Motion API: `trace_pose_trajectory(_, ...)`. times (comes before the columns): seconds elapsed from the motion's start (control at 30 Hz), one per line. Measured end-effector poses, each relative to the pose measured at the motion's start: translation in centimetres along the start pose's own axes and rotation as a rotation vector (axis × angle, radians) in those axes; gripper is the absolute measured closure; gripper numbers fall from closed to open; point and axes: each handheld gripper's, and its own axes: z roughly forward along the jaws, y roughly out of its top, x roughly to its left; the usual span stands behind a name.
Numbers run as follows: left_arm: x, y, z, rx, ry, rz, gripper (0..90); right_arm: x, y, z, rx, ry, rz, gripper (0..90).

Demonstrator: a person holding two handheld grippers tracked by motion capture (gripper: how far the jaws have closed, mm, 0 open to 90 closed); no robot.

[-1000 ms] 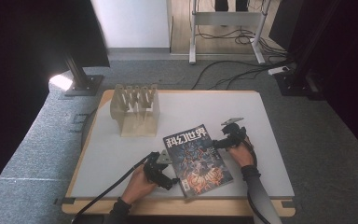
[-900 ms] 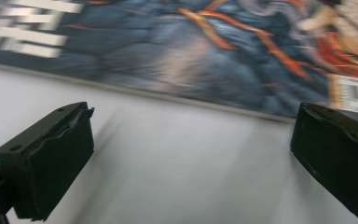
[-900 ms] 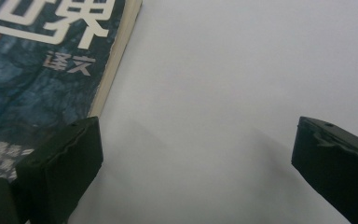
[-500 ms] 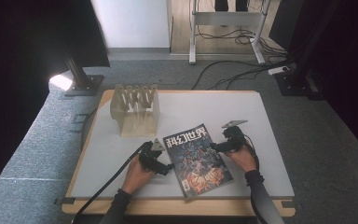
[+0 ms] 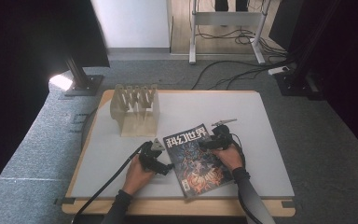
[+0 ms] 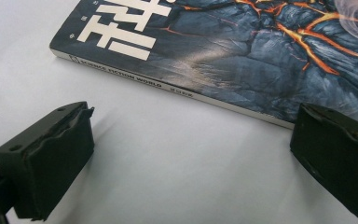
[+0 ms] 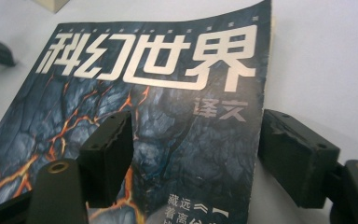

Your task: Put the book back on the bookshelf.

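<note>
While the magazine [image 5: 196, 159] lies flat at lower centre, the right gripper [image 7: 193, 149], jaws just closing astride its edge, should seat deeper before pinching; the left gripper [image 6: 186, 154] waits agape beside the spine.

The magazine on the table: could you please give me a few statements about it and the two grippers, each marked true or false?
1. The magazine lies flat on the white table with its cover up. True.
2. The left gripper is clamped on the magazine's spine. False: its jaws stand wide apart over bare table, short of the spine edge.
3. The right gripper straddles the magazine's edge, one jaw over the cover, the other over the table. True; its jaws have just been closing, and the pads do not yet press the pages.
4. The wooden rack stands on top of the magazine. False: it stands apart, farther back on the table.
5. The magazine's cover is plain white. False: it is dark with orange cracks and pale lettering.
</note>
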Motion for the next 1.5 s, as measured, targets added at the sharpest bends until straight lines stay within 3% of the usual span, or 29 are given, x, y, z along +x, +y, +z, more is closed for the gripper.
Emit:
trace_pose_trajectory(0.2, 0.0, 0.0, 0.0, 0.000, 0.000, 0.000, 0.0, 0.1, 0.0, -0.4, 0.010, -0.029, 0.025, 36.6)
trace_pose_trajectory(0.33, 0.0, 0.0, 0.0, -0.001, 0.000, 0.000, 0.0, -0.3, -0.4, -1.4, 0.002, 0.008, 0.043, 43.5)
trace_pose_trajectory(0.63, 0.0, 0.0, 0.0, -0.001, -0.001, 0.000, 0.0, -0.7, -0.7, -2.2, 0.023, 0.092, 0.030, 51.8)
trace_pose_trajectory(0.77, 0.0, 0.0, 0.0, -0.001, 0.000, 0.001, 0.0, -0.8, 0.5, -1.2, 0.029, 0.080, -0.016, 55.6)
trace_pose_trajectory(0.87, 0.0, 0.0, 0.0, -0.001, 0.000, 0.001, 0.0, -0.9, 1.7, -0.2, 0.030, 0.094, -0.013, 57.5)
trace_pose_trajectory(0.97, 0.0, 0.0, 0.0, -0.001, 0.000, 0.002, 0.0, -0.7, 2.2, 0.2, 0.054, 0.071, -0.041, 61.9)
trace_pose_trajectory(1.0, 0.0, 0.0, 0.0, 0.000, 0.000, 0.001, 0.0, -0.5, 2.5, 0.0, 0.054, 0.064, -0.054, 70.3)
trace_pose_trajectory(1.13, 0.0, 0.0, 0.0, 0.002, 0.000, 0.002, 0.0, 0.0, 2.7, -1.2, 0.025, 0.110, -0.070, 80.0)
trace_pose_trajectory(1.23, 0.0, 0.0, 0.0, 0.002, 0.001, 0.003, 0.0, 1.2, 3.2, -2.3, 0.010, 0.106, -0.115, 80.8)
trace_pose_trajectory(1.5, 0.1, 0.0, -0.1, 0.008, -0.005, 0.002, 0.0, 3.2, 3.9, -4.2, -0.026, 0.118, -0.171, 81.3)
